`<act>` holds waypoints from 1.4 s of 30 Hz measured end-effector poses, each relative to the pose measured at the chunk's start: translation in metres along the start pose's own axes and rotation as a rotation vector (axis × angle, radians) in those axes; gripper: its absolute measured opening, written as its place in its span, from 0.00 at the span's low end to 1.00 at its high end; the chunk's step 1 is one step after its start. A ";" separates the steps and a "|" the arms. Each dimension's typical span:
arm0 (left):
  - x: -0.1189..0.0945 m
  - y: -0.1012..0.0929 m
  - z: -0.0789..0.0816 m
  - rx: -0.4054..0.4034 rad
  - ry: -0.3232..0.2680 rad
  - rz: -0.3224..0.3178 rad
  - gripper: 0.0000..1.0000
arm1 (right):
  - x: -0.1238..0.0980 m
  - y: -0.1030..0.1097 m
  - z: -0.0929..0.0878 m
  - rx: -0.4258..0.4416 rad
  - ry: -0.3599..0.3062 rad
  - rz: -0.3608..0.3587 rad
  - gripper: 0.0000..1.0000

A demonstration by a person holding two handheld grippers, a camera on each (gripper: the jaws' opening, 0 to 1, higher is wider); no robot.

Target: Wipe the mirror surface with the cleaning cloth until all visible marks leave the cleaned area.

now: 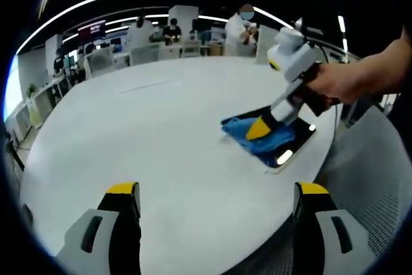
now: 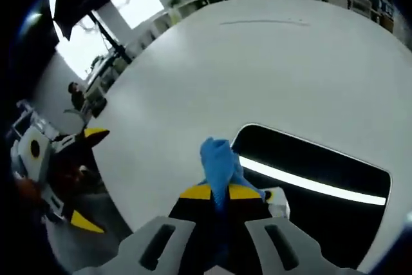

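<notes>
On 1 mirror (image 2: 322,159), right tongs (image 2: 219,192) pinch 1 cloth (image 2: 219,159).

Wide bare table (image 1: 161,127) is left open between the spread left gripper (image 1: 215,201) and the mirror (image 1: 293,149). The mirror's near end is blocked by cloth (image 1: 257,136) and right gripper (image 1: 259,130).

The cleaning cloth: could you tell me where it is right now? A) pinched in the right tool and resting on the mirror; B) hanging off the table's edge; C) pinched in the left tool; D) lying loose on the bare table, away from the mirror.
A: the right tool is closed on the blue cleaning cloth at the mirror, while the left tool stands open over the white table.
</notes>
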State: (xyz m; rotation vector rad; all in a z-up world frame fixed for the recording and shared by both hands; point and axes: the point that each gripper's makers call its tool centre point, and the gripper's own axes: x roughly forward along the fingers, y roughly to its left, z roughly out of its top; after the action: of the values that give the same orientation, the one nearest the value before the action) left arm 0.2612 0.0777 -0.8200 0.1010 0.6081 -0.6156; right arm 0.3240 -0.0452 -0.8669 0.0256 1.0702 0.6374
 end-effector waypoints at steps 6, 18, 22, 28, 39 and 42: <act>0.000 0.002 -0.002 -0.013 0.007 0.006 0.96 | -0.002 -0.003 -0.003 -0.049 -0.022 0.006 0.02; 0.001 -0.003 0.000 -0.027 -0.009 -0.017 0.99 | -0.019 -0.033 -0.010 -0.033 -0.045 -0.015 0.01; 0.001 -0.004 0.000 -0.026 -0.004 -0.024 0.99 | -0.028 -0.049 -0.013 -0.001 -0.050 -0.027 0.01; 0.001 -0.007 0.001 -0.020 -0.008 -0.039 0.99 | -0.043 -0.077 -0.021 0.045 -0.056 -0.061 0.01; 0.001 -0.005 0.002 -0.016 -0.009 -0.024 0.99 | -0.074 -0.128 -0.039 0.111 -0.066 -0.116 0.02; 0.001 -0.005 0.002 -0.017 -0.007 -0.022 0.99 | -0.080 -0.138 -0.042 0.131 -0.070 -0.128 0.02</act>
State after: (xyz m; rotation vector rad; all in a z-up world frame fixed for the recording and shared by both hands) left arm 0.2596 0.0730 -0.8186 0.0759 0.6079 -0.6316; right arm 0.3292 -0.2098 -0.8674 0.0913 1.0362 0.4473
